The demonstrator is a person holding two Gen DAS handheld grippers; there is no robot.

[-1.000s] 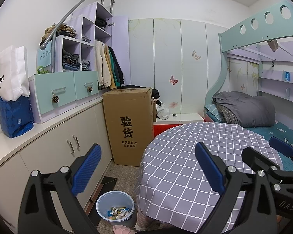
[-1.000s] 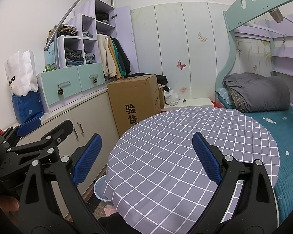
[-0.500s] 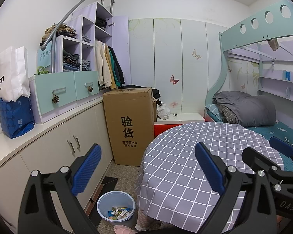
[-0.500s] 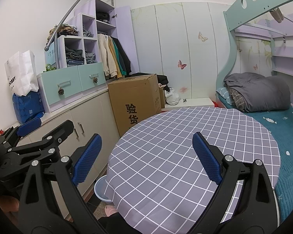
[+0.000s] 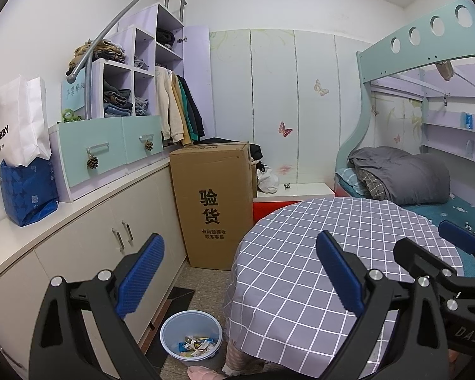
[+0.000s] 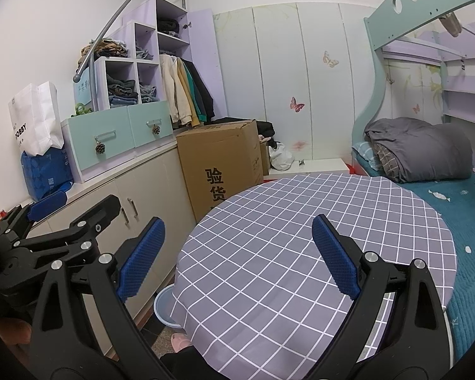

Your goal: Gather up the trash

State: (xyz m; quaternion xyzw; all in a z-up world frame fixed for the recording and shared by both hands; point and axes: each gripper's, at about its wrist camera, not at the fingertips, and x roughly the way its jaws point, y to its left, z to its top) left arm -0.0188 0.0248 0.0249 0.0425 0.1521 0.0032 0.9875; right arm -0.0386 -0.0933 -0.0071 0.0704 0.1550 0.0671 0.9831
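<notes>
Almost nothing has changed over the last second: both views are framed as before, the left hand-held gripper [image 5: 239, 274] and right hand-held gripper [image 6: 237, 258] are still spread and holding nothing, and the checked surface [image 6: 316, 240] still shows no litter, so the collecting looks finished or paused. The only trash [image 5: 195, 345] in view lies inside the bin [image 5: 174, 327] on the floor, just beside the surface's hanging cloth edge and near the cabinet [image 5: 88, 240]. Room to reach down is a narrow floor strip between cabinet, box [image 5: 213, 202] and surface; above the surface it is open, with the bed [image 6: 468, 209] close on the right.
</notes>
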